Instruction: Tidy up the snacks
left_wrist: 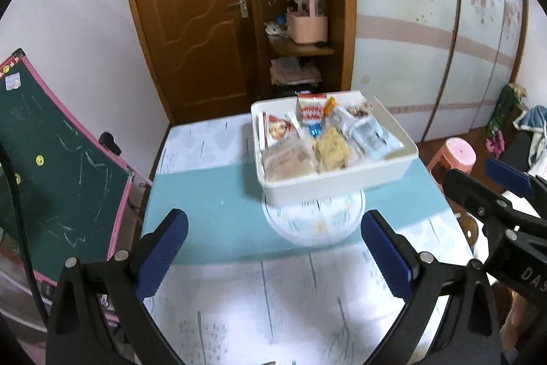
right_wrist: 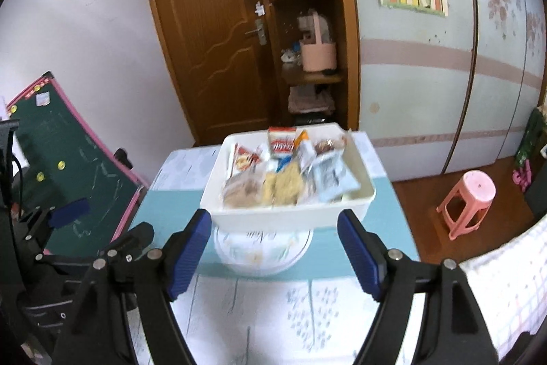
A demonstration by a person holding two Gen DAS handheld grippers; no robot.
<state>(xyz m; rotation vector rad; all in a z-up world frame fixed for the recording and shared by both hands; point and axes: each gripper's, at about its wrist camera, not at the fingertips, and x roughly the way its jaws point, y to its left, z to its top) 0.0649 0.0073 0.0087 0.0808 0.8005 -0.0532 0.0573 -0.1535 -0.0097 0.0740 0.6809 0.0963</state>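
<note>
At twelve o'clock on the table [left_wrist: 218,200], the snack-filled bin [left_wrist: 342,183] sits on a round stand. Both the left gripper [left_wrist: 273,255] and right gripper [right_wrist: 273,248] hang released, empty; approach squarely, gripping opposite rims evenly.

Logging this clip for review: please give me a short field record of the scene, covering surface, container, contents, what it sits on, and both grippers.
surface: table with a pale patterned and teal cover
container: white bin, open top
contents: mixed snack packets, piled inside; labels too blurred to read
support: bin rests on a round white stand
left gripper: open, empty, short of the bin
right gripper: open, empty, short of the bin
nearby: pink stool on the floor, green chalkboard beside the table
</note>
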